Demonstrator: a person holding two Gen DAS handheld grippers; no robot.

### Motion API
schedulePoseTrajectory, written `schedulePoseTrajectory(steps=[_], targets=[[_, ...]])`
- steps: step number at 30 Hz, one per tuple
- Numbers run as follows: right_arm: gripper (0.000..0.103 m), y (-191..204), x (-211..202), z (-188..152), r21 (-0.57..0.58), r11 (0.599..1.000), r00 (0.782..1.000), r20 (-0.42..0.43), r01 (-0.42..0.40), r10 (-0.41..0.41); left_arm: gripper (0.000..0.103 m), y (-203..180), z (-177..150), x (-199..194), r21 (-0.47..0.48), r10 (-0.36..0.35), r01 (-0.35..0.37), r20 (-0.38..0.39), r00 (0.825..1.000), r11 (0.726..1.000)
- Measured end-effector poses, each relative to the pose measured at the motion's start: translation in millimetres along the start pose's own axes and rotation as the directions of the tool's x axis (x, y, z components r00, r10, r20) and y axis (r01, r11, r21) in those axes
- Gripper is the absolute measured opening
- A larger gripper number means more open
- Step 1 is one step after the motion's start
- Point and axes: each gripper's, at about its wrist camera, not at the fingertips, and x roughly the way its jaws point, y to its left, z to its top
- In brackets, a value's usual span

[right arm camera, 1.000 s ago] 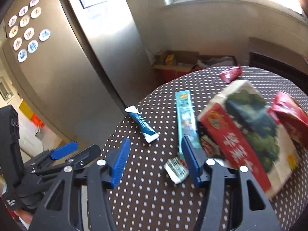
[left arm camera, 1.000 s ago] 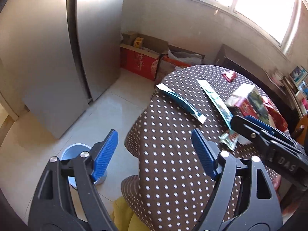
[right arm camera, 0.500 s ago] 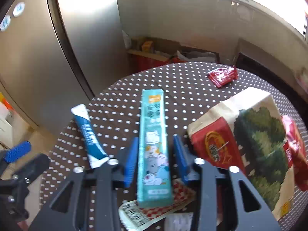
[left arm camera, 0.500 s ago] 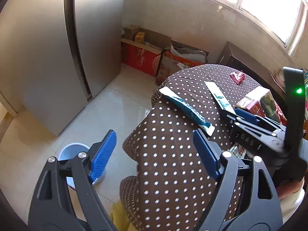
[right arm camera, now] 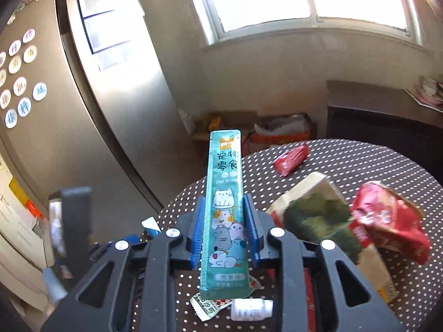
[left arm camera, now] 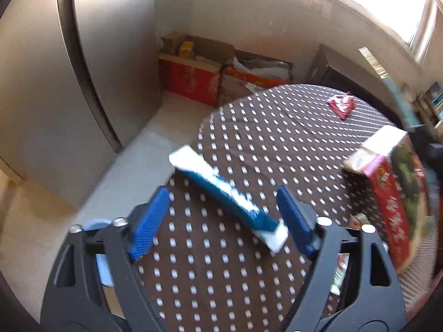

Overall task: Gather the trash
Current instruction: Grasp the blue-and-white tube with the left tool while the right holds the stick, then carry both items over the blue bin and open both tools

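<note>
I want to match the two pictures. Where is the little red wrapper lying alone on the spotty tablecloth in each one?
Left wrist view: the small red wrapper lies upper right, on the far side of the table, beyond the blue stick packet.
Right wrist view: it lies right of centre, just right of the teal pet-snack packet's top.
Shared landmark: the big snack bag with green trees, nearer the cameras than the wrapper.

teal sachet [right arm camera: 223, 210] – upright, clamped | blue-white sachet [left arm camera: 229, 197] – flat on table
</note>
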Motion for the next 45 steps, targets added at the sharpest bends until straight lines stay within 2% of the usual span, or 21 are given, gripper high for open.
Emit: schedulePoseTrajectory(steps=[2,4,5,11,17,25,30,32,39,45], targets=[[0.027,-5.5,-7.3,1.1,0.020,1.000,1.000,0.022,-0.007,0.006,0.031,-3.6,1.6,1.7,0.028,0.037,-0.038,0.013,0.999,0.999],[0.027,-10.1,-13.2,-0.7,0.042,0.999,0.999,0.044,-0.014,0.012,0.014,-1.7,2.8,1.4,0.042,0.016,-0.016,0.012,1.000,0.999],[0.027,-11.9,-14.8,-0.5,0.049,0.999,0.999,0.049,-0.016,0.013,0.011,1.5,3.1,0.7,0.037,-0.010,0.010,0.006,1.000,0.999],[0.027,-11.8,-32.7,-3.0,0.061,0.997,0.996,0.073,-0.049,0.045,0.010,21.7,-2.7,-18.6,0.027,-0.038,0.037,0.050,0.998,0.999],[0.027,4.0,-37.6,-5.4,0.042,0.994,0.993,0.066,-0.097,0.094,0.010,43.0,-13.1,-52.1,0.012,-0.021,0.020,0.112,0.993,1.000],[0.027,48.4,-42.9,-17.8,0.002,0.985,0.984,0.031,-0.173,0.173,0.010,76.7,-29.5,-90.9,-0.033,0.020,-0.015,0.165,0.986,0.999],[0.027,86.8,-41.2,-29.4,-0.036,0.975,0.976,-0.002,-0.219,0.219,0.010,102.4,-46.2,-109.1,-0.064,0.063,-0.053,0.174,0.983,0.997],[0.027,103.3,-39.4,-35.7,-0.048,0.968,0.970,-0.020,-0.244,0.244,0.010,112.7,-54.5,-118.1,-0.075,0.101,-0.088,0.185,0.978,0.993],[0.027,162.5,-29.5,-61.4,-0.095,0.943,0.946,-0.094,-0.318,0.309,0.010,162.6,-83.6,-135.0,-0.136,0.186,-0.164,0.166,0.969,0.977],[0.027,217.5,-12.4,-86.6,-0.132,0.921,0.923,-0.177,-0.366,0.341,0.010,215.2,-109.5,-137.4,-0.207,0.247,-0.222,0.104,0.963,0.953]])
